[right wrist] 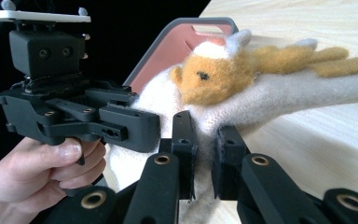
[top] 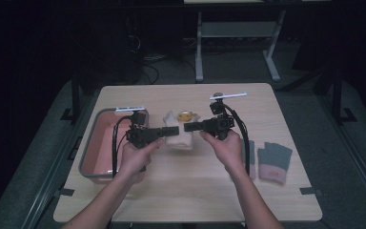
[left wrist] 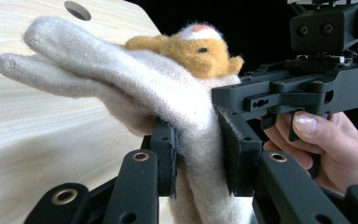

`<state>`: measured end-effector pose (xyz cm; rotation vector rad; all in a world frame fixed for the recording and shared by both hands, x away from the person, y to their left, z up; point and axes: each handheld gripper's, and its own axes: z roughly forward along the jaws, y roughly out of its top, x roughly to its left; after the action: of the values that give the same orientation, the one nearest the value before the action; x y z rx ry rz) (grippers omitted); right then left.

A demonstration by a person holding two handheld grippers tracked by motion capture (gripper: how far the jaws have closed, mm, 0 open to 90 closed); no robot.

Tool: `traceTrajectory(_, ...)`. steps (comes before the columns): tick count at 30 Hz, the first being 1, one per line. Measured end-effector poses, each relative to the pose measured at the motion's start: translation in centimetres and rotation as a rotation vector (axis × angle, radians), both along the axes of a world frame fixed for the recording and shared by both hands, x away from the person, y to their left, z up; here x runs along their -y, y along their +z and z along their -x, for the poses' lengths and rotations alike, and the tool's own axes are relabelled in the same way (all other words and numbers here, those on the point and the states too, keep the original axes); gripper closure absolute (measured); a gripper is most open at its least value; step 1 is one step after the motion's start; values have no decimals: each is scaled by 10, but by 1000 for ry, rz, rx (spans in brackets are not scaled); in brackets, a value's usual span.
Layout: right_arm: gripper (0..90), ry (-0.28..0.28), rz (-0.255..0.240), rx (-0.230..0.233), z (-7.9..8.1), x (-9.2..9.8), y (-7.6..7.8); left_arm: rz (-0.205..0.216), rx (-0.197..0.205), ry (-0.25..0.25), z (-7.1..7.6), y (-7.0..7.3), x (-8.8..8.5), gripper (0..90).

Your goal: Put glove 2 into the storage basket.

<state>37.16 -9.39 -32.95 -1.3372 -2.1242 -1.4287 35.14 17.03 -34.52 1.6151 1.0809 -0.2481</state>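
Mitten (top: 180, 136) mid-table, bin (top: 89, 145) at its left, 2 gloves (top: 274, 161) at the right edge.

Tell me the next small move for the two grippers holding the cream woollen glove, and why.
Probably carry the cream woollen glove left toward the pink grey-rimmed tub: the left gripper and right gripper both pinch it, and the tub is the nearest container.

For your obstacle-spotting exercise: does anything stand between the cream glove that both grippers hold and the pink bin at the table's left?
Nothing visible does. The cream glove, gripped by both, hangs beside the pink bin, with the left gripper on the bin's side.
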Motion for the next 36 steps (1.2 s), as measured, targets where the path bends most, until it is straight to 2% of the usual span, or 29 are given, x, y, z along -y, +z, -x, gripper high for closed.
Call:
traceTrajectory(11,813,16,1,27,-12,-14,21,20,11,16,-9,19,-17,694)
traceTrajectory(21,813,57,-6,51,-21,-39,36,6,35,26,-12,36,-44,695)
traceTrajectory(29,813,96,-3,55,-31,-60,42,16,36,51,-13,39,-63,694)
traceTrajectory(36,813,126,8,54,-38,-77,44,2,45,86,-11,40,-77,694)
